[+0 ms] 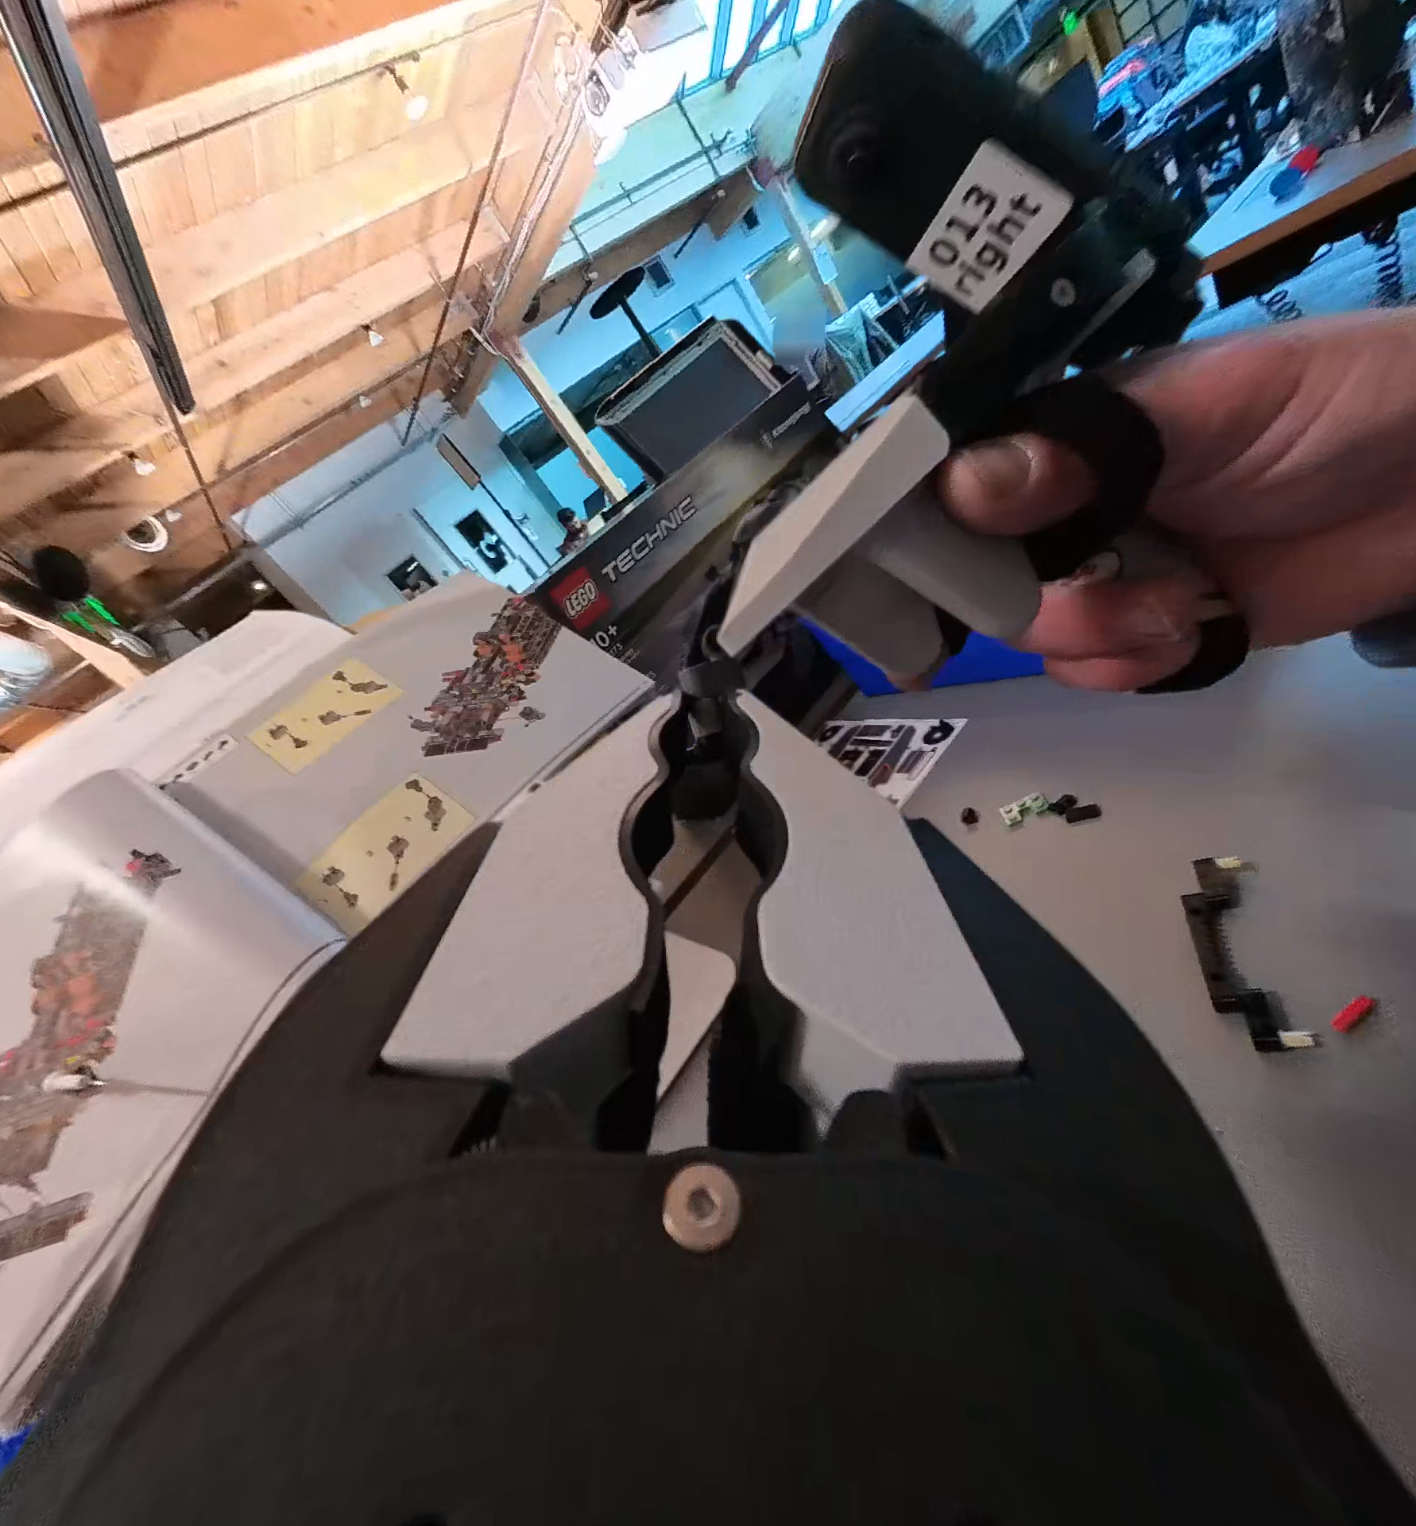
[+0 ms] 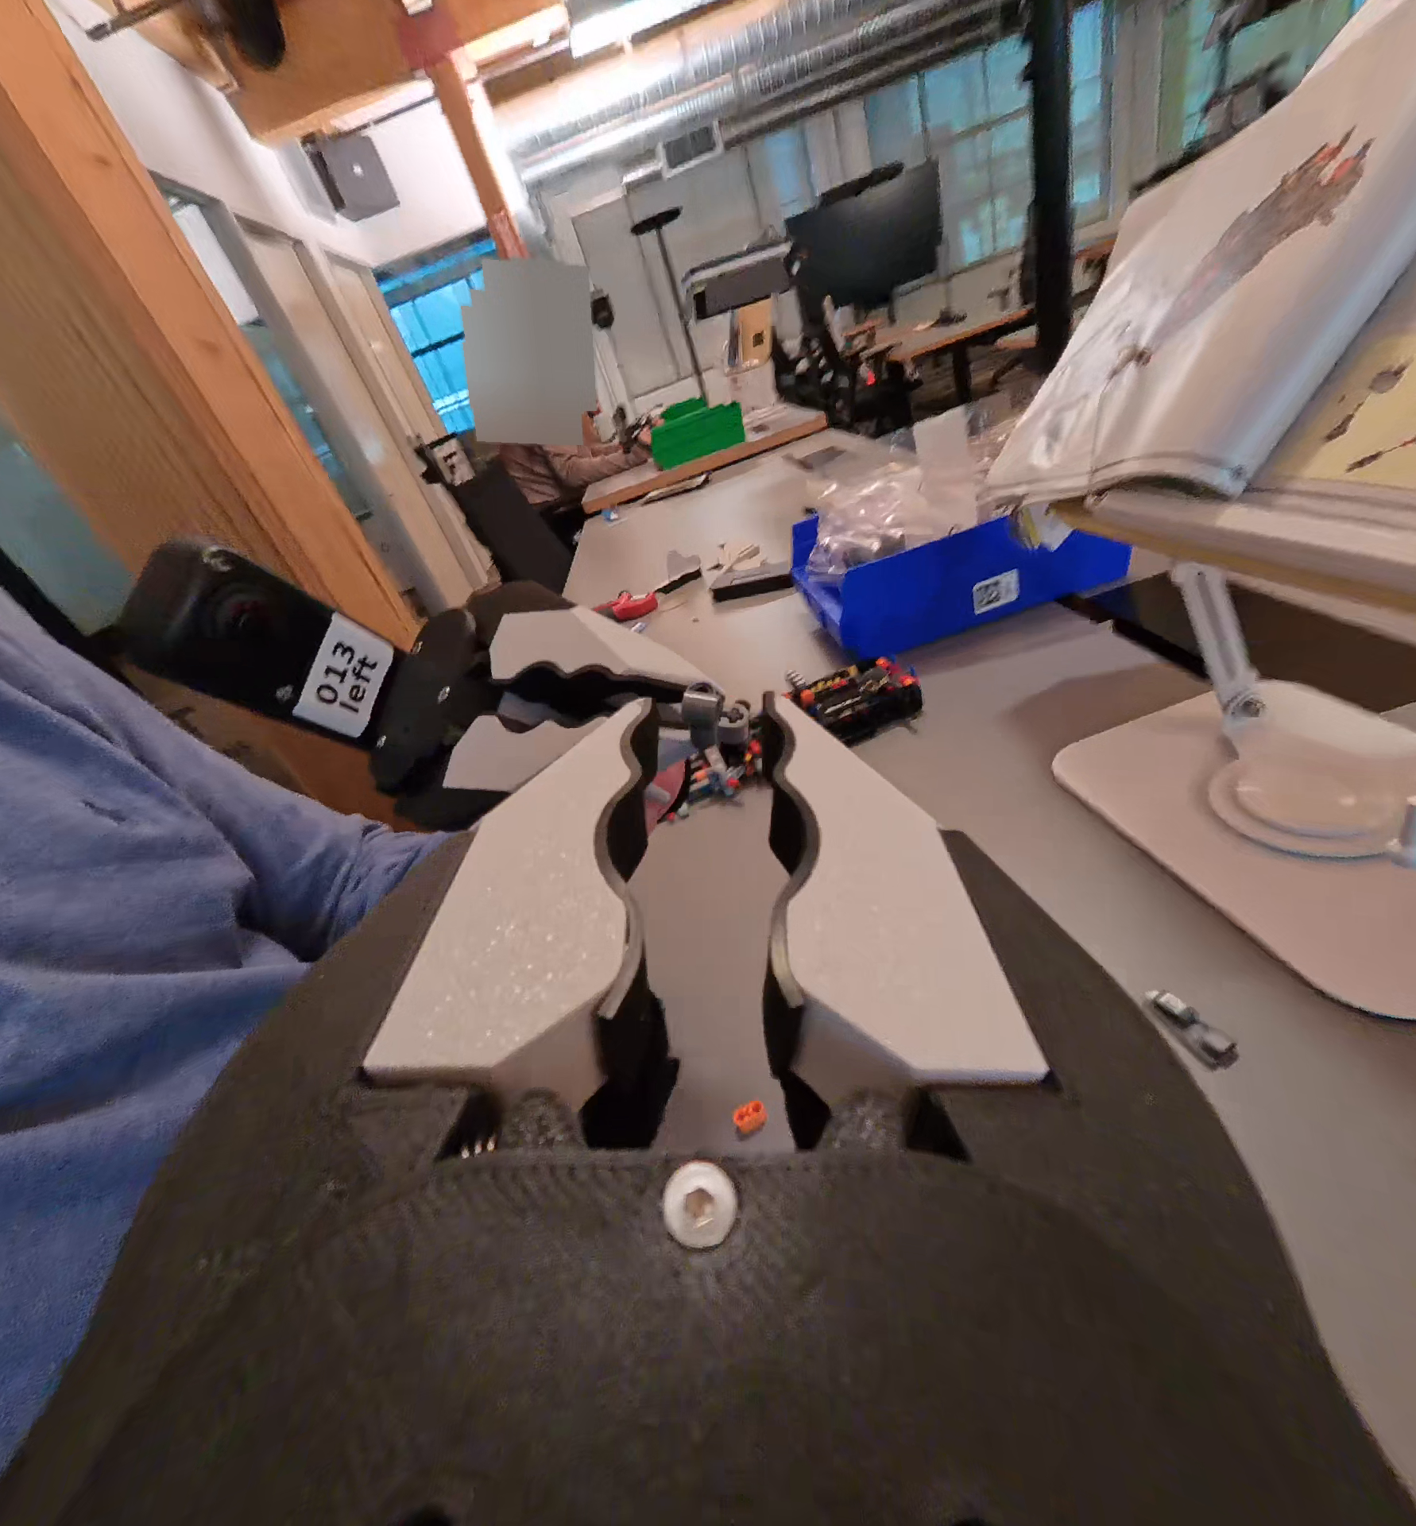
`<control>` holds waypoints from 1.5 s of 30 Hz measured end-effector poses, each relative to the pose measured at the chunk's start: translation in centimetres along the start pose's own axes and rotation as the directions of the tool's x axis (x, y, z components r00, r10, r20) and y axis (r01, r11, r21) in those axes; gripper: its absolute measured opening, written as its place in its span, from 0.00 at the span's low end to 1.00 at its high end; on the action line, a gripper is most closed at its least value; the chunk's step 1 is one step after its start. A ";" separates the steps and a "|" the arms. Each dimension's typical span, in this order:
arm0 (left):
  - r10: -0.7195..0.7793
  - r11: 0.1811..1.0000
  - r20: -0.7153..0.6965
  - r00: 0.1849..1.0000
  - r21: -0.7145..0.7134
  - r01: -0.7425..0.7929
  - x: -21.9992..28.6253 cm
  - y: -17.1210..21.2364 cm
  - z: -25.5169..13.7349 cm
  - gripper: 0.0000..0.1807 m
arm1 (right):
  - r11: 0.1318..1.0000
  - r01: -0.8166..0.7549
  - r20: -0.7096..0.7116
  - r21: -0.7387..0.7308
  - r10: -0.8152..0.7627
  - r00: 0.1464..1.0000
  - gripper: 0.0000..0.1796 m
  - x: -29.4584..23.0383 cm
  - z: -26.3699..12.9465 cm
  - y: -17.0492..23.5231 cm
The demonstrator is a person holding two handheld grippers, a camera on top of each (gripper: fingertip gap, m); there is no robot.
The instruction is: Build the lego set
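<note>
On table, blue bin (image 2: 936, 590) holds clear bags (image 2: 878, 504) of parts.

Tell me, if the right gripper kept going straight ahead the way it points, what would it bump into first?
Probably the small grey lego piece pinched by the left gripper, right at the tips of the right gripper. Its jaws stand open around that spot. Depth is hard to judge.

wrist views face each other close over grey table (image 2: 1018, 743); each shows opposite gripper.
</note>
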State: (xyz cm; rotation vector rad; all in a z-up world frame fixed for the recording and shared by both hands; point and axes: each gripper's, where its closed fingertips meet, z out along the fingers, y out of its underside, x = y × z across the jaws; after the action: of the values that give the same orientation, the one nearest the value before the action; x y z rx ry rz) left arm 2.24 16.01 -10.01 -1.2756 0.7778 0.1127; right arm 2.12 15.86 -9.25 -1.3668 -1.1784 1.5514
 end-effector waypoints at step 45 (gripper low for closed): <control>0.059 0.994 0.023 0.998 0.087 -0.060 0.0 -2.2 -1.2 0.12 | 0.975 -0.134 0.157 0.175 0.107 0.982 0.03 -2.1 0.2 -1.6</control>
State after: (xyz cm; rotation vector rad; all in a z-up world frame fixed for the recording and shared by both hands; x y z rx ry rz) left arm 2.77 14.19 -8.29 -1.1671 0.7951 0.1383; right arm 2.21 14.36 -7.11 -1.2379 -1.0231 1.8269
